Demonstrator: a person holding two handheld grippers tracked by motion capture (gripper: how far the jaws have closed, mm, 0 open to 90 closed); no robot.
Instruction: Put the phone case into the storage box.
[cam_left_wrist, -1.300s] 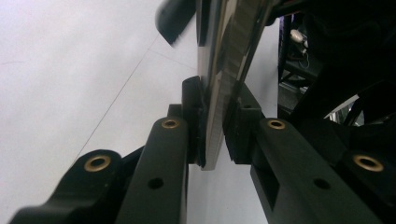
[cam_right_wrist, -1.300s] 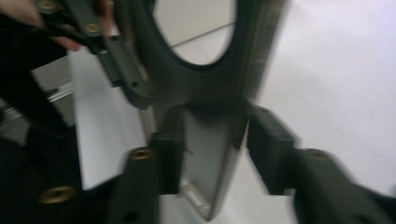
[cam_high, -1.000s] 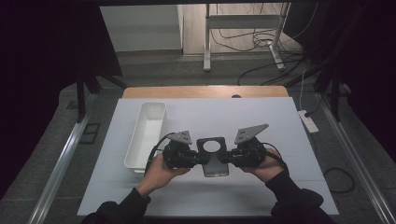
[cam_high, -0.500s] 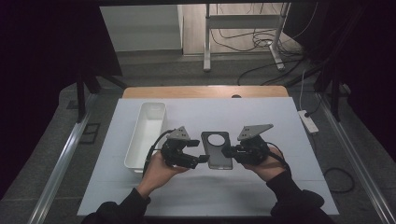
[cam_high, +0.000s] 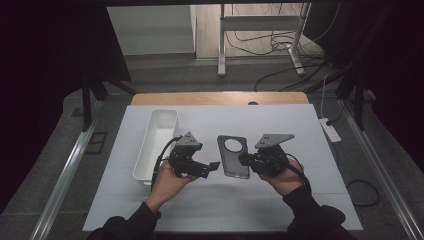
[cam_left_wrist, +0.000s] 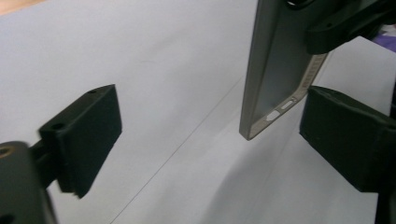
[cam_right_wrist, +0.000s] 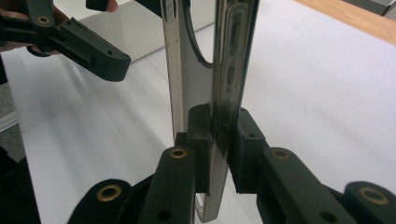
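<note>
Right gripper pinches the case edge; keep that hold firm. Left gripper, jaws just opened wide, holds nothing. Carry the case over to the bin.

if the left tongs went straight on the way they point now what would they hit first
Probably the phone case, clamped by the right tongs. The left tongs have just been opening and point at its near edge, nothing between them; depth is unclear.

Both my forearms in from below, hands level, side by side. My left gripper: jaws just opened, standing wide, nothing pinched, tips pointing toward right. My right gripper: jaws clamped tight, tips pointing toward left.
</note>
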